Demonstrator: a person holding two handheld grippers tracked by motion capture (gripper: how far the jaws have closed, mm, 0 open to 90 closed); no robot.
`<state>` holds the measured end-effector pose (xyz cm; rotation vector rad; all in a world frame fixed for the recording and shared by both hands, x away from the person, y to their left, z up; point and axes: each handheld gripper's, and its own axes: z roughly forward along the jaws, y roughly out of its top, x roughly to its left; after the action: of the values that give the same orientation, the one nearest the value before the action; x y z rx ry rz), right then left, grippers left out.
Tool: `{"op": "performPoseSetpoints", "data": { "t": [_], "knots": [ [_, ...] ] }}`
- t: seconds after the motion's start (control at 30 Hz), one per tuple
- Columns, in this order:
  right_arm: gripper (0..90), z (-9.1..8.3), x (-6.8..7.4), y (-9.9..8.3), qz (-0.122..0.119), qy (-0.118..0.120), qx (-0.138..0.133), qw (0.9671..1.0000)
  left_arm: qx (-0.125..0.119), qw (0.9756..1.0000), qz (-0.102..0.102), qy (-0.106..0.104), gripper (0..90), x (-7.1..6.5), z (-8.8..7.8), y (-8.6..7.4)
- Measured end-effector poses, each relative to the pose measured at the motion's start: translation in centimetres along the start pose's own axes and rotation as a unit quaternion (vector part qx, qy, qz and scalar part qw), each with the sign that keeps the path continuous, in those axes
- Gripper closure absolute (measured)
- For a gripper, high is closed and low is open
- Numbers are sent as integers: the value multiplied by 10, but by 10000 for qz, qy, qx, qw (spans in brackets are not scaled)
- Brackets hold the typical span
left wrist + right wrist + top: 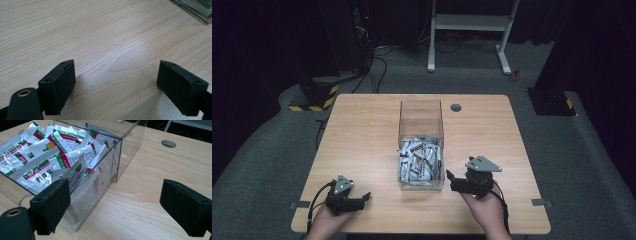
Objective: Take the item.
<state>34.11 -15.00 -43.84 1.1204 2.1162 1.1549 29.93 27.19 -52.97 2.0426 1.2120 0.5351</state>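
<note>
**Both grippers low at the near edge, box of sachets between them**

While both hands rest at the table's (362, 120) near edge, the clear box (421, 116) stands mid-table, well short of the far edge. Sachets (417, 162) fill its near half, white with red and green bands; print too small to read from the high view.

Left gripper (360, 199): at 8 o'clock from the box, well apart from it. Jaws spread wide, nothing between them, bare wood below in its own view (116, 75). A corner of something flat, cut off by the frame, sits at 1 o'clock there (197, 7); cannot tell what it is.

Right gripper (452, 179): at 4 o'clock from the box, just beside its near right corner. Jaws wide apart and empty (113, 202). Its left jaw overlaps the box wall (110, 167) in its own view; touching or not, cannot tell. Sachets (45, 157) lie heaped at a slant, lower ones blurred through the wall.

Cable hole (456, 107) at 1 o'clock from the box. Both forearms cut off by the bottom edge.
</note>
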Motion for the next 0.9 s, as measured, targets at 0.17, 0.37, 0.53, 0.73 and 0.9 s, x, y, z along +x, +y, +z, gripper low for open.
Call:
{"op": "performPoseSetpoints", "data": {
  "t": [0.17,0.37,0.53,0.73,0.9],
  "knots": [
    [101,2,2,4,10,16,-27,10000,4,10000,4,3,152,0,0,0],
    [111,3,6,8,5,-2,-83,10000,17,10000,24,-26,144,0,0,0],
    [118,6,11,11,-9,30,-77,10000,17,10000,43,-49,144,1,0,1],
    [124,8,18,15,35,145,-132,9998,26,10000,48,-68,141,1,1,1],
    [124,7,24,20,-1,176,-160,9997,53,9999,85,-85,140,1,2,2]
  ]
}}
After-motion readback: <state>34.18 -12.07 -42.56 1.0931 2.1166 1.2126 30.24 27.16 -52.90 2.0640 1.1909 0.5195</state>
